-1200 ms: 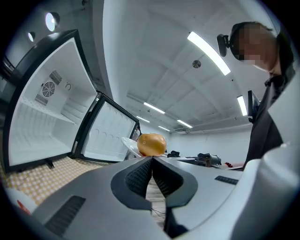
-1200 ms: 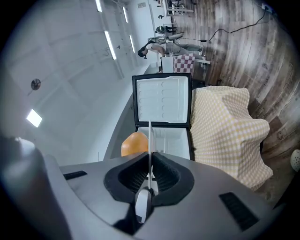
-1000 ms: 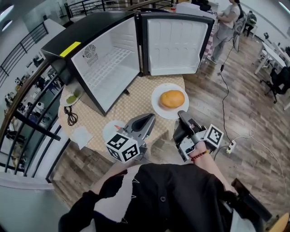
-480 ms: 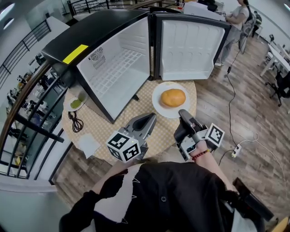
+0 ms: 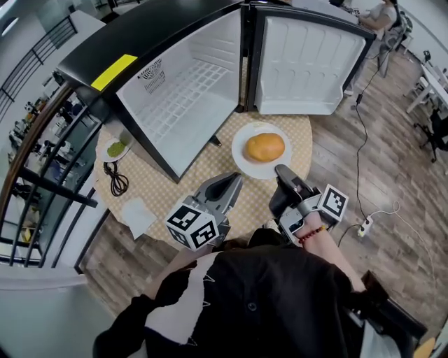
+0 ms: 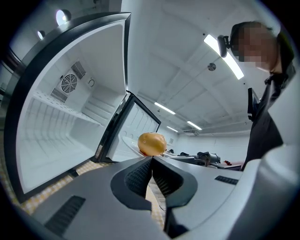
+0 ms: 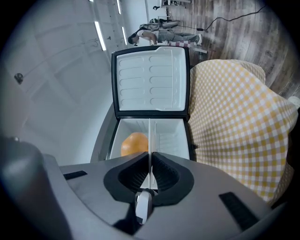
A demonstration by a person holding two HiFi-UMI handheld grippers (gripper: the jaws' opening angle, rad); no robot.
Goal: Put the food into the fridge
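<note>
An orange-brown bun lies on a white plate on the checked round table, just in front of the open mini fridge and its swung-out door. My right gripper is shut on the plate's near rim. In the right gripper view the plate shows edge-on between the jaws of the right gripper, with the bun beside it. My left gripper hovers left of the plate, shut and empty. The left gripper points toward the bun.
A small dish of green stuff, a black cable and a white napkin lie on the table's left side. A railing runs along the left. A person stands far back. A power strip lies on the floor.
The view has shifted, so the fridge and table sit a little higher and to the right in the picture. The right gripper stays on the plate's rim and the left gripper keeps its place.
</note>
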